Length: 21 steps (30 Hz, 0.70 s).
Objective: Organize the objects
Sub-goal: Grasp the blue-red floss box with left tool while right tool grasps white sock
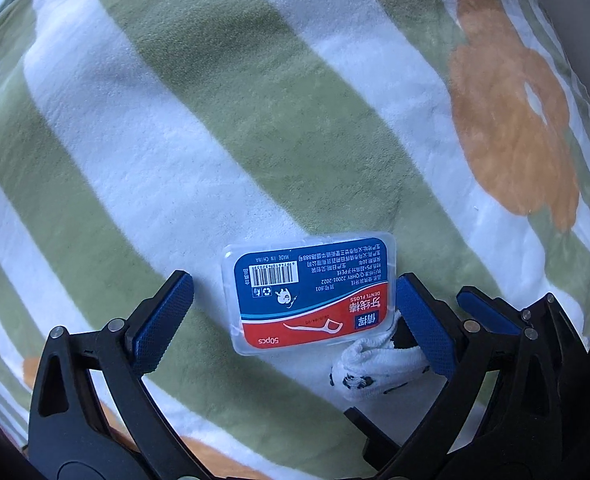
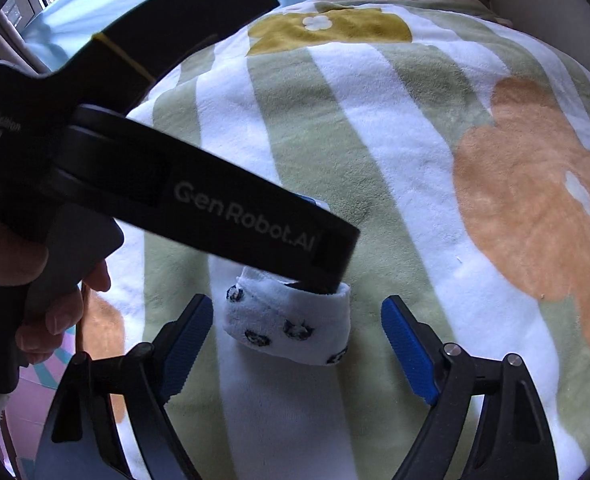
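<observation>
1. The left gripper (image 1: 295, 316) stood with its jaws apart, pointing down at a striped blanket (image 1: 255, 120).
2. A clear dental floss box (image 1: 311, 294) lay flat between its fingers, untouched.
3. A rolled white sock (image 2: 287, 326) lay just right of that box.
4. The right gripper (image 2: 297, 344) stood with its jaws apart around the sock, not pressing it.

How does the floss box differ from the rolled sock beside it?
The floss box is flat, rigid clear plastic with a red and blue label; the sock is a soft white roll with small dark prints. The box lies between the open left claw, the sock between the open right claw. Both rest on the striped blanket.
</observation>
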{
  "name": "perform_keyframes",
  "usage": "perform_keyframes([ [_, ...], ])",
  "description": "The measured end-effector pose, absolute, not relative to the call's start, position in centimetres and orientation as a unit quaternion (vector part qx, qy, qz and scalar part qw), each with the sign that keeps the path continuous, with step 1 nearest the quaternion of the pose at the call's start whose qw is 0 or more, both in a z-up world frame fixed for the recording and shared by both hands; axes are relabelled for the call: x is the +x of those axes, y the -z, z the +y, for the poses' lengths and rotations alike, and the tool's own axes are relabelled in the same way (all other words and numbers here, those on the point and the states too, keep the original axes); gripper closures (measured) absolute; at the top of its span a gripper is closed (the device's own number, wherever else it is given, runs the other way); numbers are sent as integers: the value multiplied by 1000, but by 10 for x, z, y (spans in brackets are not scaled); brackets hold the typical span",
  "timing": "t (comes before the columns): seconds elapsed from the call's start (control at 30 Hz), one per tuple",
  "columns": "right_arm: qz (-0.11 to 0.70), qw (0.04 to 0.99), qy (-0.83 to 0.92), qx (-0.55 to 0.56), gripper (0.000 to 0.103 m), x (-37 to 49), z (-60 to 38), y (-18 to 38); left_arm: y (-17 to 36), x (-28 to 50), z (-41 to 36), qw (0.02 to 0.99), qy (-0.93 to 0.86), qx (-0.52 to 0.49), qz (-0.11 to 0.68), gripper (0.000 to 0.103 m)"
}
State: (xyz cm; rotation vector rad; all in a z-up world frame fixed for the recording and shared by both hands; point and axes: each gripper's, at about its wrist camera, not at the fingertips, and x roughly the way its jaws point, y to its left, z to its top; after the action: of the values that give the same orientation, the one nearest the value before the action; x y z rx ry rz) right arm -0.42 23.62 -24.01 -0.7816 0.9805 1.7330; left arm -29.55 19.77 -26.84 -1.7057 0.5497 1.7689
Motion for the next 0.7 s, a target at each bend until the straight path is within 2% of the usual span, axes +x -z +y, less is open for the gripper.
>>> perform_keyframes([
  [0.1,414,469,-710,-323,32,-5,240,247,276,-295,199,307,-660,-653,208,10],
  [0.13,418,463,-712,-321,38,-5,241,248,277,-295,199,309,-659,-655,206,13],
  [0.2,421,457,-713,-324,42,-7,241,249,278,-295,198,310,-659,-654,207,19],
  [0.23,420,457,-713,-325,43,-7,241,248,278,-295,198,310,-659,-653,208,22],
  [0.47,428,459,-708,-323,46,3,240,238,269,-297,189,308,-663,-654,192,22],
  [0.7,426,460,-705,-332,46,18,237,209,233,-297,166,292,-688,-648,146,22],
])
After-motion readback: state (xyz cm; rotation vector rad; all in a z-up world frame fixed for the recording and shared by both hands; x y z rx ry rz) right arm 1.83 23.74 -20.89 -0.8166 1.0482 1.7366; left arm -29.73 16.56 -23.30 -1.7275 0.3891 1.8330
